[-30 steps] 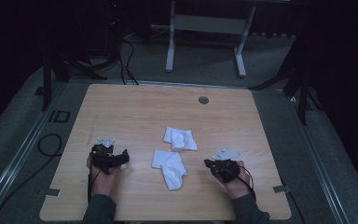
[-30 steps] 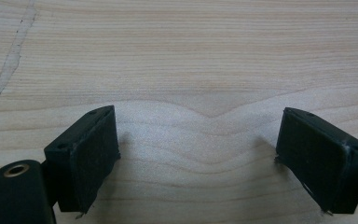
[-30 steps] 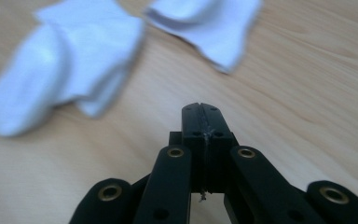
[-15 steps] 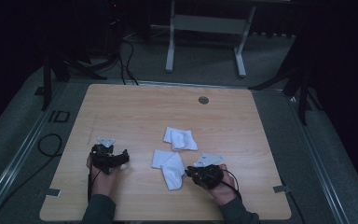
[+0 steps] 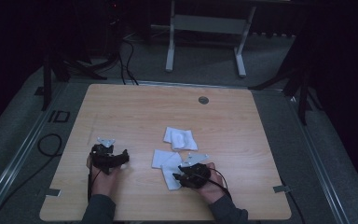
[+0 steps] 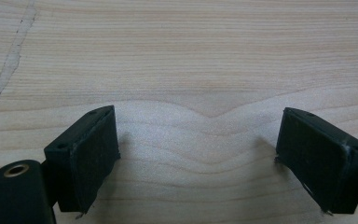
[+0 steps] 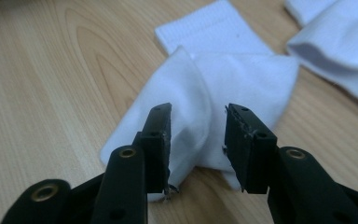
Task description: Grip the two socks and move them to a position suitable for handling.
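Light wood-grain rectangular table [image 5: 135, 112] sits in a dim room, its far surroundings too dark to make out; a small round grey grommet [image 5: 203, 100] is set near the far edge. A grey metal frame stand [image 5: 205, 28] is on the floor beyond, its top cut off. Two white fabric socks lie near the table centre: the folded white sock nearer the person [image 5: 164, 161] [image 7: 223, 79] and a crumpled second white sock [image 5: 180, 138] [image 7: 335, 37] just beyond it, partly out of frame in the right gripper view. Right black two-jaw gripper [image 5: 181, 172] [image 7: 196, 144] is over the near sock's lower end, jaws partly apart with a fold of the fabric between them; whether the pads touch the cloth cannot be told. Left black two-jaw gripper [image 5: 116, 158] [image 6: 198, 154] rests toward the table's left, well apart from the socks, jaws spread wide over bare wood with nothing between. Both hands are cut off at the bottom edge.
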### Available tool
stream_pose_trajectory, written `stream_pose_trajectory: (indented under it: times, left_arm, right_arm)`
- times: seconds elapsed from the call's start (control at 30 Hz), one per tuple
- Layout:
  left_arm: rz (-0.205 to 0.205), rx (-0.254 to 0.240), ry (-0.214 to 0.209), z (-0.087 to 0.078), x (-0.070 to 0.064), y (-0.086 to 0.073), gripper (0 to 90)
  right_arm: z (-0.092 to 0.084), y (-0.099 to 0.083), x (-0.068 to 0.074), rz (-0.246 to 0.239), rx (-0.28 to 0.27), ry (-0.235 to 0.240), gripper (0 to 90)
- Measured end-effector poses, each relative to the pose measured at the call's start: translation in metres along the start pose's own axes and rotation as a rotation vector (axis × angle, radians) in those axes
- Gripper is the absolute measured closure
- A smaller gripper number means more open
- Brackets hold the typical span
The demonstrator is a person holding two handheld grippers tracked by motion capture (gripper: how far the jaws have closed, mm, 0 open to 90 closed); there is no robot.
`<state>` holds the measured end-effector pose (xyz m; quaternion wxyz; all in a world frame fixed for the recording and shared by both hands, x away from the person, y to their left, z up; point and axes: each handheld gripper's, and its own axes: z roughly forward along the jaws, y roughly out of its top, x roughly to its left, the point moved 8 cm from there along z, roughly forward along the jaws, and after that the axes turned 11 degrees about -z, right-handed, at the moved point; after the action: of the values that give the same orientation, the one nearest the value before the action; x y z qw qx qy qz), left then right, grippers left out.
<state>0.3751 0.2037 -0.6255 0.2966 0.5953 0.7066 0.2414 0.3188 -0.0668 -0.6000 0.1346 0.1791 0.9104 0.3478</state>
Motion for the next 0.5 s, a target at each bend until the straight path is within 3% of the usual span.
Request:
stream_pose_trajectory:
  times: [0.13, 0.33, 0.5]
  left_arm:
    - [0.000, 0.000, 0.000, 0.000, 0.000, 0.000, 12.7]
    - [0.000, 0.000, 0.000, 0.000, 0.000, 0.000, 12.7]
    - [0.000, 0.000, 0.000, 0.000, 0.000, 0.000, 12.7]
  right_arm:
    - [0.005, -0.001, 0.008, -0.004, 0.013, 0.037, 66.0]
    - [0.007, 0.000, 0.015, 0.009, 0.016, 0.070, 86.8]
    - [0.004, 0.003, 0.017, 0.015, 0.004, 0.072, 88.0]
